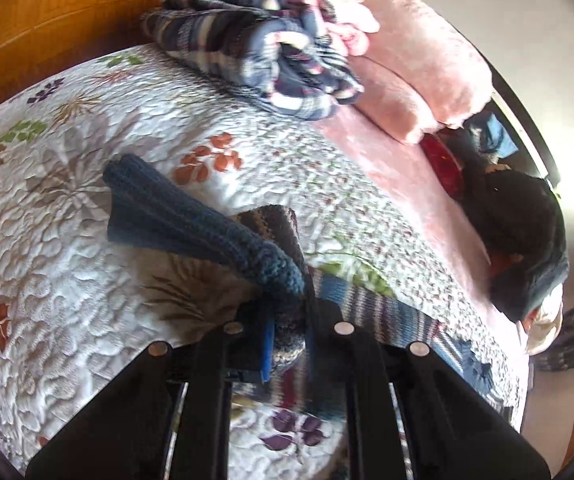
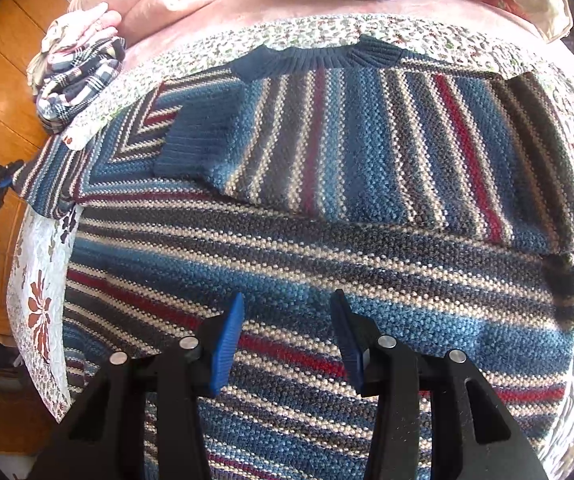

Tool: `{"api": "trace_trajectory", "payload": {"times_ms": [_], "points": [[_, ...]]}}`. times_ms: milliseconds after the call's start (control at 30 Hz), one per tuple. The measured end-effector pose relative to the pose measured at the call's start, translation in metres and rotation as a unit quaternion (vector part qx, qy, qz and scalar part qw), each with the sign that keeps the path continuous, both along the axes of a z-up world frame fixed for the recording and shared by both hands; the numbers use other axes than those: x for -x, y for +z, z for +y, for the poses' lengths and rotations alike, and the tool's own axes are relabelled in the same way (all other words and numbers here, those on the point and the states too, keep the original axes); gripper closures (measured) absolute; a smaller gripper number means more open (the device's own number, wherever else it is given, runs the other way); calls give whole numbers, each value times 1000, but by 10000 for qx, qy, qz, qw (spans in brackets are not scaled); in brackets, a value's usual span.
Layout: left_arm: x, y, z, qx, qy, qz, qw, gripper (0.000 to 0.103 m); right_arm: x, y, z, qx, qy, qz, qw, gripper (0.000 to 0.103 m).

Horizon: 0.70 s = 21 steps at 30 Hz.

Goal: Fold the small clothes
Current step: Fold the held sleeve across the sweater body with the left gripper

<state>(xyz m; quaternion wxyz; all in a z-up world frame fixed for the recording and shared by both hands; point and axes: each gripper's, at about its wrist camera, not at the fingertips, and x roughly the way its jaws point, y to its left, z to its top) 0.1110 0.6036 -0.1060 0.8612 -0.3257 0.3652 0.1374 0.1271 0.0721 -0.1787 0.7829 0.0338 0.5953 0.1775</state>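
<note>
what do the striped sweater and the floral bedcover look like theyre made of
Striped sweater: chunky knitted yarn, probably wool or acrylic; visible stitch bumps, ribbed cuff and collar, matte. Floral bedcover: quilted printed fabric, likely cotton; puffy stitched pattern, slight sheen.

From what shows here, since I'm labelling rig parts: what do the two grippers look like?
Both match: the left gripper and right gripper have black angular linkage arms with round silver pins, and blue ribbed pads on the fingers. No cables or sleeves are visible.

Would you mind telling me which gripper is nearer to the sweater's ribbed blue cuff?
Left. The left gripper is shut on the sleeve just behind the cuff; the right gripper hovers open over the sweater's body.
</note>
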Motion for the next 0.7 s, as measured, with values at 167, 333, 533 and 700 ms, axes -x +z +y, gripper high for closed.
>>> {"api": "trace_trajectory", "payload": {"times_ms": [167, 333, 533, 700], "points": [[-22, 12, -87, 277, -861, -264, 9956, 93, 3, 8, -14, 69, -47, -96, 9999, 58], [-41, 7, -166, 388, -1493, -370, 9873, 93, 1, 7, -30, 4, -199, -93, 9998, 58], [-55, -36, -226, 335, -1862, -19, 9819, 92, -4, -1, -39, -71, -318, 15, 9995, 58], [-56, -87, -235, 583, -1827, 481, 9803, 92, -6, -12, -40, -58, -346, 168, 9992, 58]]}}
